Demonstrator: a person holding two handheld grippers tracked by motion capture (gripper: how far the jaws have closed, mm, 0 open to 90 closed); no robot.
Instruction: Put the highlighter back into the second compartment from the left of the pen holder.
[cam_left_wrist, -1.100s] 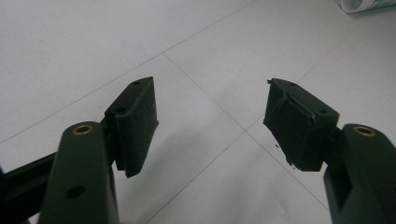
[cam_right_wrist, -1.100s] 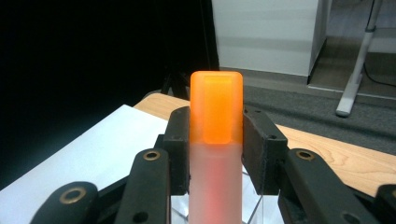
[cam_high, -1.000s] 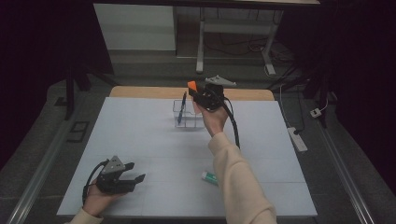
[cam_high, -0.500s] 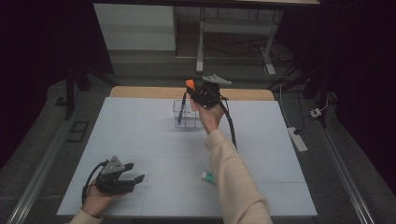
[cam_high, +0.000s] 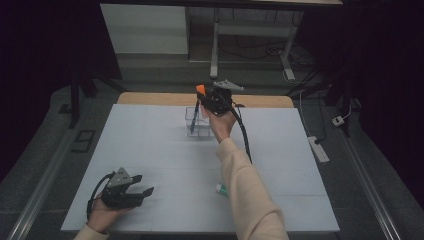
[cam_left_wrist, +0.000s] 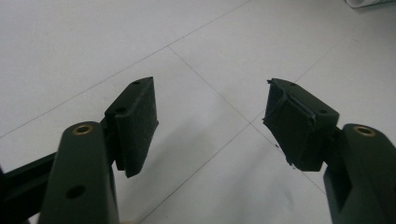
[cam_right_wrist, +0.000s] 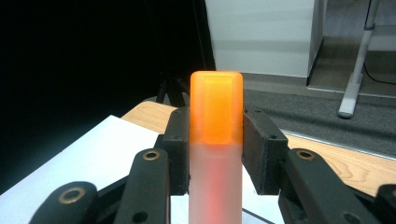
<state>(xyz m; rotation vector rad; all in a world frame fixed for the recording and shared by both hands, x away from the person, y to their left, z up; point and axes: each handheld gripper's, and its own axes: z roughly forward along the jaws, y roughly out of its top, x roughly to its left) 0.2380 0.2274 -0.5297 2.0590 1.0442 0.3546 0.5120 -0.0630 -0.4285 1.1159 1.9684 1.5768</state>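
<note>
My right gripper (cam_high: 204, 96) is held up at the far middle of the table, shut on a frosted stick with an orange cap (cam_high: 200, 89). In the right gripper view the orange cap (cam_right_wrist: 216, 107) stands upright between the pads (cam_right_wrist: 179, 149) of this gripper (cam_right_wrist: 216, 135). Just below it stands a clear container (cam_high: 199, 125) with a blue stick (cam_high: 193, 117) leaning inside. My left gripper (cam_high: 141, 186) rests near the table's front left corner. Its jaws are open in the left gripper view (cam_left_wrist: 210, 121), with only white tabletop between them.
A small green and white tube (cam_high: 221, 189) lies on the white table (cam_high: 150, 150) beside the right forearm. A wooden strip (cam_high: 150, 98) borders the far edge. A power strip (cam_high: 318, 148) lies on the floor at the right.
My right gripper has shifted slightly left and down toward the clear container, still holding the orange-capped stick. The left gripper has stayed in place.
</note>
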